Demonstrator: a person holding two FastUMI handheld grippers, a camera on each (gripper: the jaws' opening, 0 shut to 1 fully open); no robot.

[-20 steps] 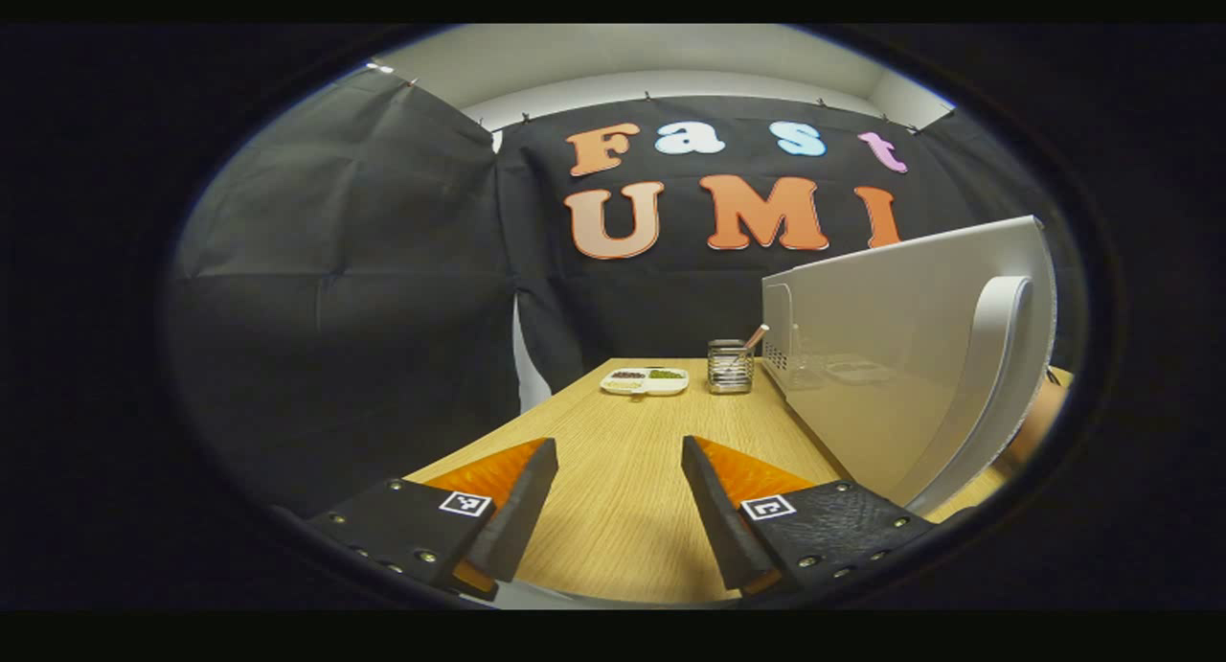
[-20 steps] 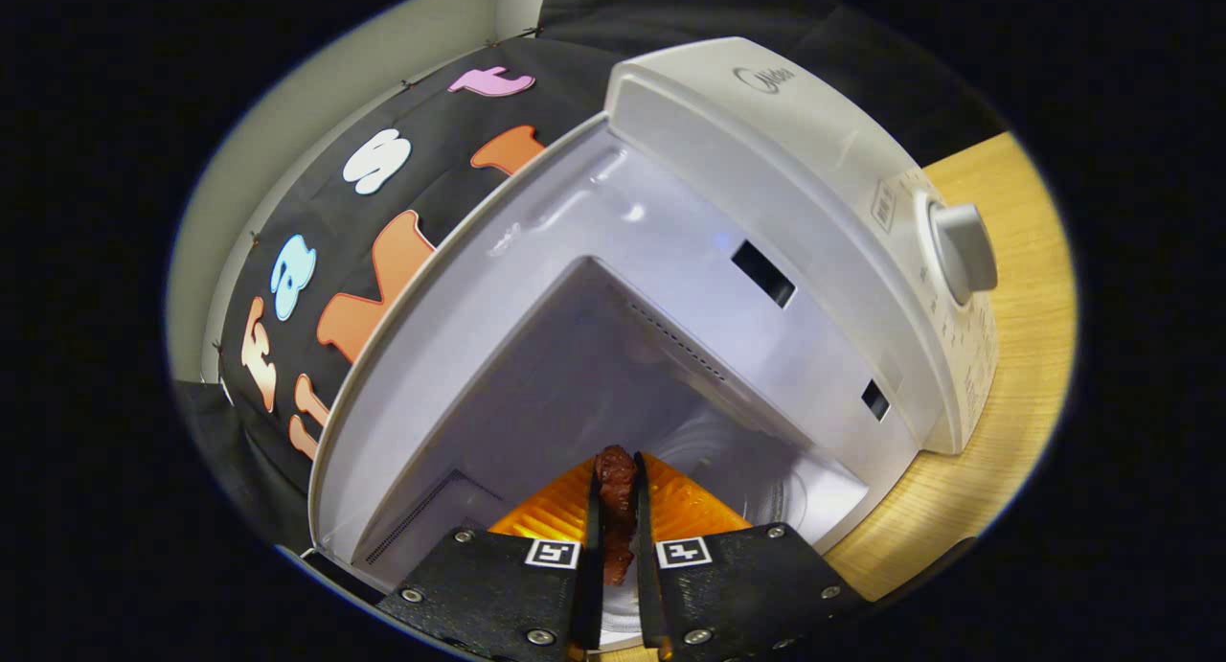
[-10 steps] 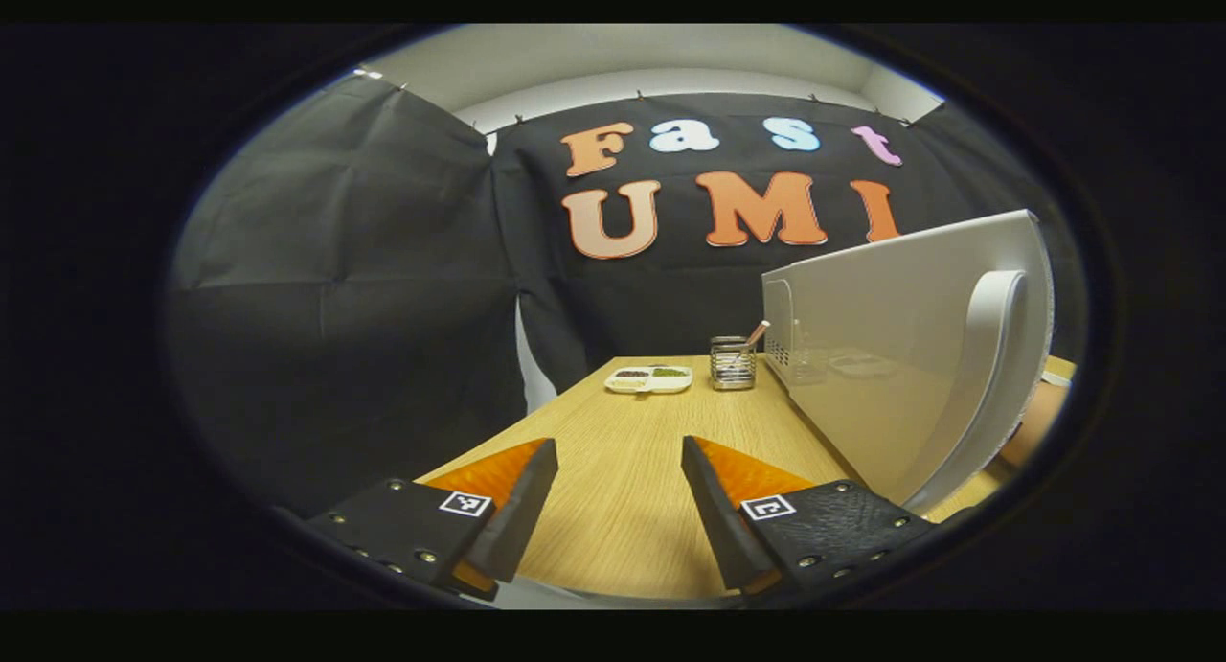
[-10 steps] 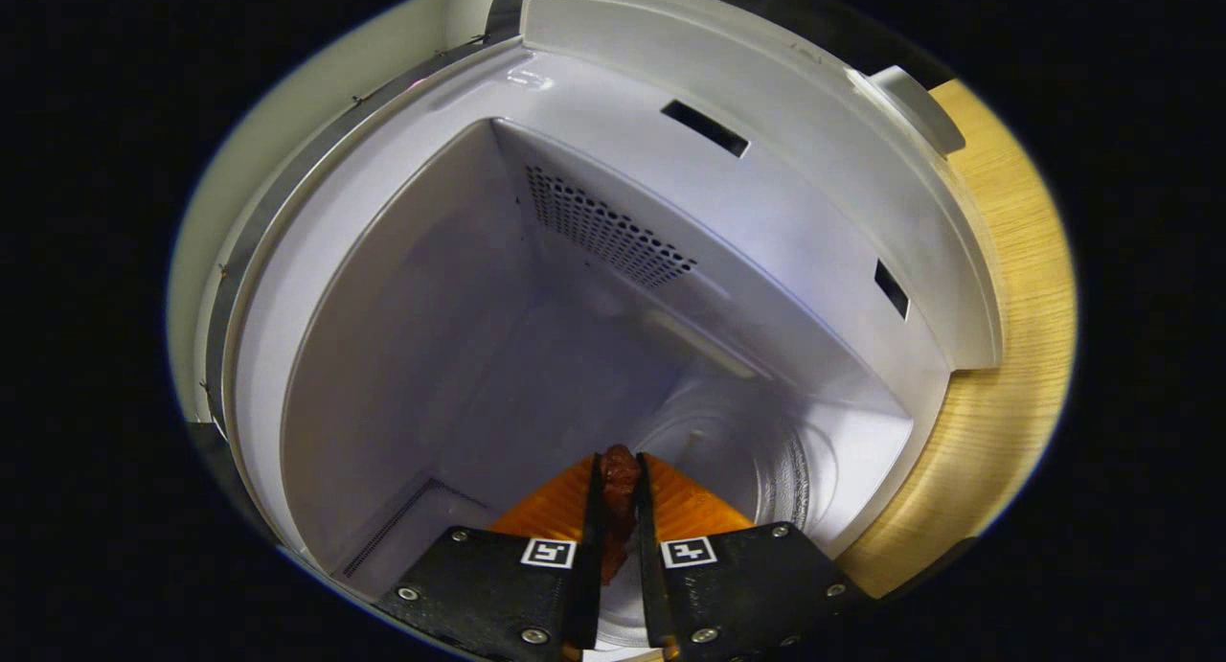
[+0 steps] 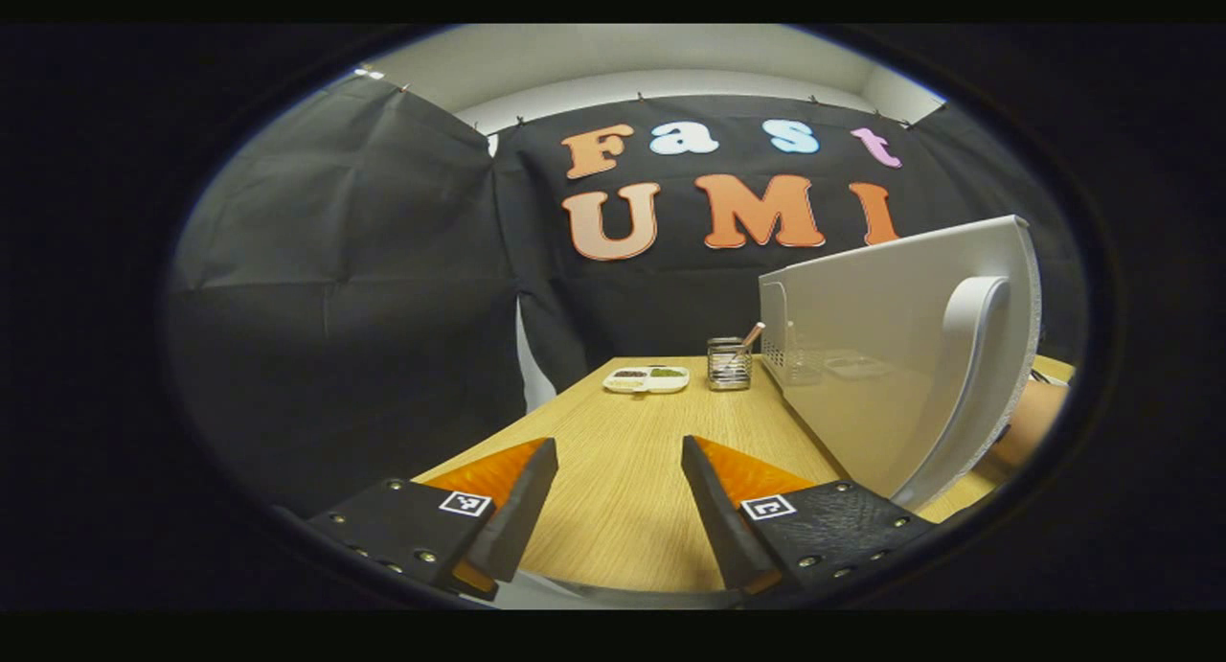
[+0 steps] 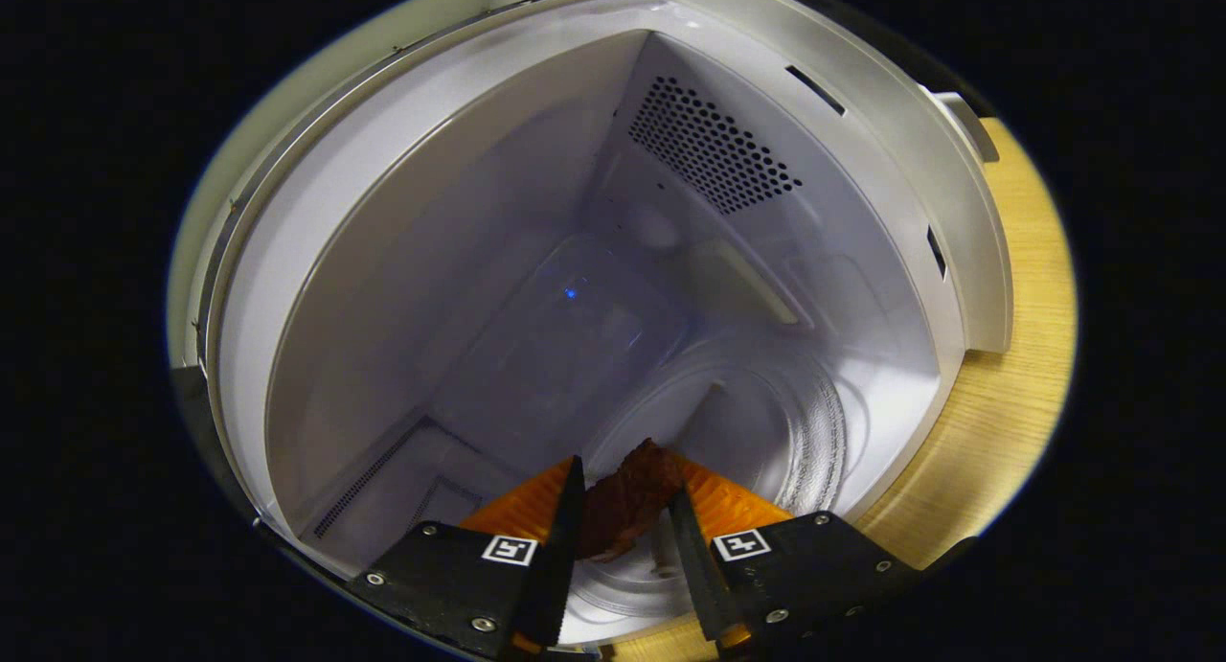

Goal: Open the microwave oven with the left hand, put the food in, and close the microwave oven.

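Note:
In the right gripper view the white microwave (image 6: pixel 862 125) stands open, and I look down into its cavity (image 6: pixel 498 288). My right gripper (image 6: pixel 624 475) is inside the opening, over the near edge of the glass turntable (image 6: pixel 776 422). Its fingers stand apart, and a dark brown piece of food (image 6: pixel 623 504) lies tilted in the gap between them. In the left gripper view my left gripper (image 5: pixel 618 446) is open and holds nothing, low above the wooden table (image 5: pixel 623 518). The open microwave door (image 5: pixel 862 355), with its white handle (image 5: pixel 963 375), stands just to its right.
At the far end of the table sit a white divided dish (image 5: pixel 647 379) with bits of food and a wire-mesh holder (image 5: pixel 729 363) with a utensil in it. Part of a hand (image 5: pixel 1030 422) shows behind the door. The table (image 6: pixel 1006 355) runs along the microwave's right side.
My right gripper has pushed deeper into the microwave and its fingers have spread apart; the food, pinched upright before, now sits tilted between them. The left gripper has hardly moved.

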